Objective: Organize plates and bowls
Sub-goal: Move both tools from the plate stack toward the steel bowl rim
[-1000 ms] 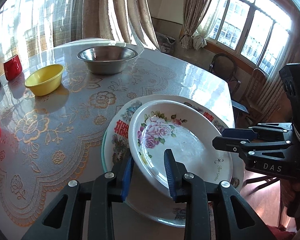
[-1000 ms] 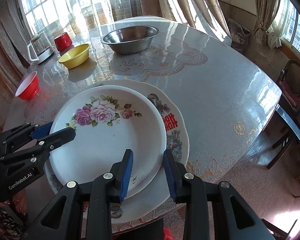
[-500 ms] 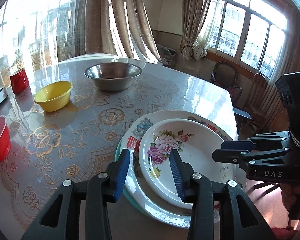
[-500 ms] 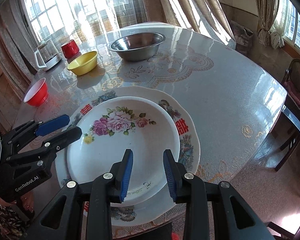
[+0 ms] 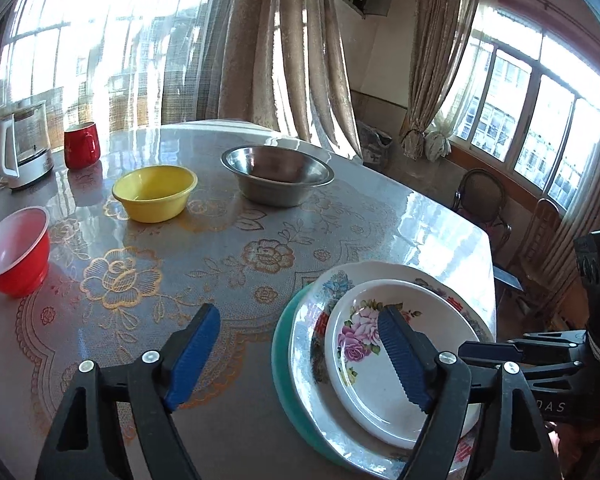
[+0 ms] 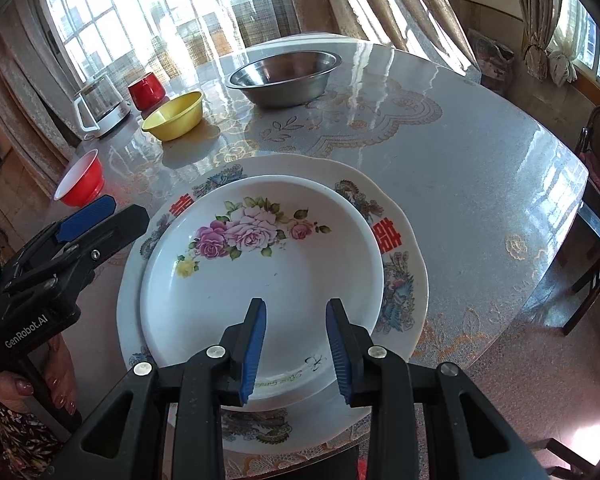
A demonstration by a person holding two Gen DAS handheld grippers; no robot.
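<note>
The right gripper [image 6: 296,352] hovers low over the near rim of the rose-patterned plate [image 6: 260,264], its blue pads a narrow gap apart with nothing pinched between them. That plate sits stacked on a larger plate with red characters [image 6: 396,248], which in the left wrist view rests on a teal plate [image 5: 280,344] at the near table edge. The left gripper [image 5: 300,356] is just beside the stack, its jaws opening wide and empty; one pad lies over the tablecloth [image 5: 220,248], the other above the rose plate. Farther off stand a red bowl [image 5: 16,252], a yellow bowl [image 5: 154,192], a steel bowl [image 5: 278,176], a red mug [image 5: 81,146] and a glass kettle [image 5: 26,144].
</note>
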